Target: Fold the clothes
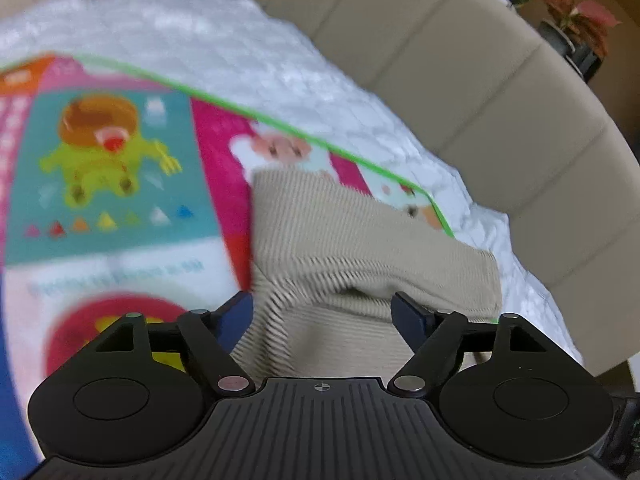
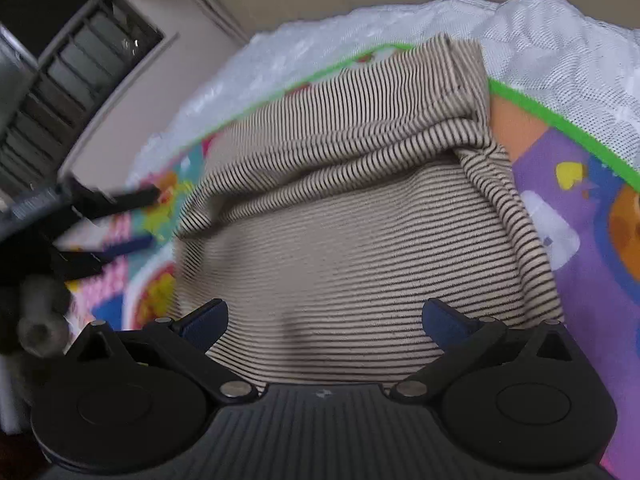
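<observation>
A beige garment with thin dark stripes (image 1: 352, 240) lies partly folded on a colourful play mat (image 1: 120, 168). In the left wrist view my left gripper (image 1: 324, 308) is open, its blue fingertips (image 1: 408, 312) spread on either side of a raised fold of the cloth. In the right wrist view the same garment (image 2: 340, 220) fills the middle, bunched in a thick fold across its far part. My right gripper (image 2: 326, 316) is open just above it, holding nothing. The left gripper (image 2: 100, 220) shows blurred at the left edge.
The mat (image 2: 580, 200) has a green border and lies on a white textured bedcover (image 1: 240, 40). A beige padded headboard (image 1: 480, 80) curves behind. Potted plants (image 1: 560, 8) stand beyond it. A dark window grille (image 2: 60, 80) is at the far left.
</observation>
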`<state>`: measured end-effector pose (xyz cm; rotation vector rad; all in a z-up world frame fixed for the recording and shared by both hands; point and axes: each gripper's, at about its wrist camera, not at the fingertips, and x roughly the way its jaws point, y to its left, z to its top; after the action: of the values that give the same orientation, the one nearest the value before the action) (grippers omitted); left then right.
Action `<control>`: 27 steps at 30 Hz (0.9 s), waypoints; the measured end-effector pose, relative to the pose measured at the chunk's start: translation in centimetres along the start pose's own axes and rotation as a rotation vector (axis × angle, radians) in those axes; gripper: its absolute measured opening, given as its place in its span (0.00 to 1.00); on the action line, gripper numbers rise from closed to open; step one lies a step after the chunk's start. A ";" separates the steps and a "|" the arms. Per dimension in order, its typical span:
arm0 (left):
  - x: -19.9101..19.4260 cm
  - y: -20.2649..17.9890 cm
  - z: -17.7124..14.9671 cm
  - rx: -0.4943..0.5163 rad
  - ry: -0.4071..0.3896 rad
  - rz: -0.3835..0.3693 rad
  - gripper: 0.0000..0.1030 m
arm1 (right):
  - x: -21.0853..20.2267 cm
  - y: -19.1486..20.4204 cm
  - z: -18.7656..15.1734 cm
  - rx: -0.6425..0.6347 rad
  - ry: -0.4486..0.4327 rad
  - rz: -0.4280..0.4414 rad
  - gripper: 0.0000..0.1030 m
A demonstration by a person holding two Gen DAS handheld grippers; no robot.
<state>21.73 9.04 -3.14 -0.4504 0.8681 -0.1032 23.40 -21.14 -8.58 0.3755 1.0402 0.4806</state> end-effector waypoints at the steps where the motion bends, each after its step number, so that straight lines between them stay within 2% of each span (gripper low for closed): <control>1: -0.5 0.1 0.5 0.023 -0.022 0.022 0.83 | 0.1 0.2 0.0 -0.003 0.009 -0.011 1.00; 4: -2.7 0.5 2.9 0.187 -0.117 0.154 0.91 | 0.1 0.7 0.1 -0.026 0.012 -0.041 1.00; 6: -3.7 0.7 4.5 0.352 -0.168 0.304 0.92 | -0.3 1.1 0.3 -0.058 -0.022 -0.053 1.00; 8: -4.1 0.9 5.6 0.540 -0.192 0.493 0.93 | -0.8 1.5 0.4 -0.090 -0.055 -0.066 1.00; 10: -3.9 1.4 6.3 0.589 -0.175 0.559 0.93 | -1.3 1.9 0.5 -0.123 -0.089 -0.078 1.00; 12: -3.7 1.8 6.8 0.455 -0.138 0.449 0.93 | -1.8 2.3 0.7 -0.155 -0.123 -0.091 0.99; 14: -2.4 1.0 5.9 0.329 -0.128 0.294 0.93 | -2.2 2.7 0.8 -0.188 -0.156 -0.104 0.89; 16: -1.2 0.3 5.0 0.206 -0.117 0.141 0.93 | -3.5 2.6 2.2 -0.209 -0.228 -0.163 0.61; 18: 0.1 -0.5 3.8 0.250 -0.103 0.117 0.92 | -4.1 2.2 4.1 -0.231 -0.286 -0.249 0.57; 20: 1.4 -1.3 2.6 0.294 -0.088 0.093 0.90 | -3.7 1.3 6.0 -0.251 -0.320 -0.330 0.57; 23: 3.3 -2.4 0.9 0.360 -0.066 0.057 0.89 | -1.3 -0.3 8.6 -0.242 -0.322 -0.399 0.46; 24: 3.9 -2.8 0.3 0.382 -0.058 0.045 0.89 | -0.2 -0.7 9.1 -0.240 -0.303 -0.399 0.39; 25: 4.6 -3.2 -0.2 0.403 -0.051 0.033 0.89 | 0.9 -1.0 9.6 -0.239 -0.284 -0.398 0.22; 27: 4.8 -2.8 -0.4 0.394 -0.047 0.043 0.89 | 1.9 -1.0 10.0 -0.232 -0.271 -0.387 0.14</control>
<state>24.85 5.07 -5.59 -0.0650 0.7871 -0.2188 33.27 -21.66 -5.90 0.0260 0.7593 0.1910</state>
